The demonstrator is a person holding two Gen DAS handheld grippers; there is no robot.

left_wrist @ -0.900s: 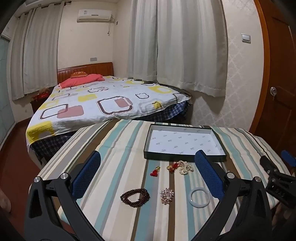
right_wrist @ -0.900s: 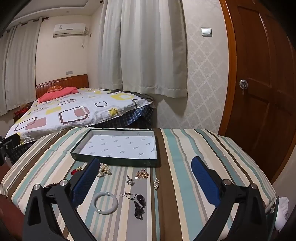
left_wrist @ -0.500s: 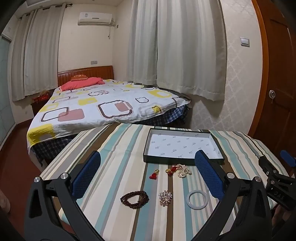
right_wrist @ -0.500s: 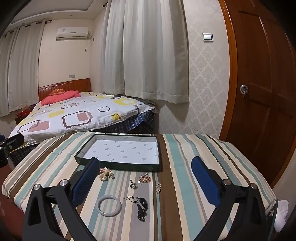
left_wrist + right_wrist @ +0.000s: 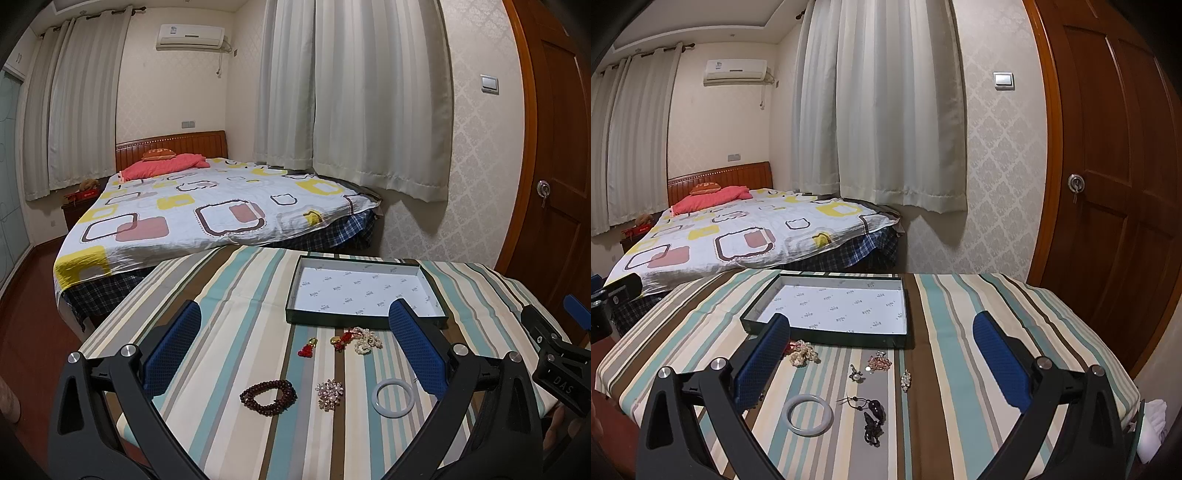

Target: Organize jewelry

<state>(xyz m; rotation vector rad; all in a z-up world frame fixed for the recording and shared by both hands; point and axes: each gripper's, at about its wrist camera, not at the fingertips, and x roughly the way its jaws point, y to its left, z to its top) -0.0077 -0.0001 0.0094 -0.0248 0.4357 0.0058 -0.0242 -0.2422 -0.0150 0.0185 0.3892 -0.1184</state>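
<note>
Striped tablecloth held scattered jewelry before a shallow tray; left gripper and right gripper hovered spread, holding nothing.

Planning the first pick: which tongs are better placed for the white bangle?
Right, probably. In its view the white bangle lies between the open right tongs, left of centre. The open left tongs see it against their right finger, nearer the bead bracelet.
</note>
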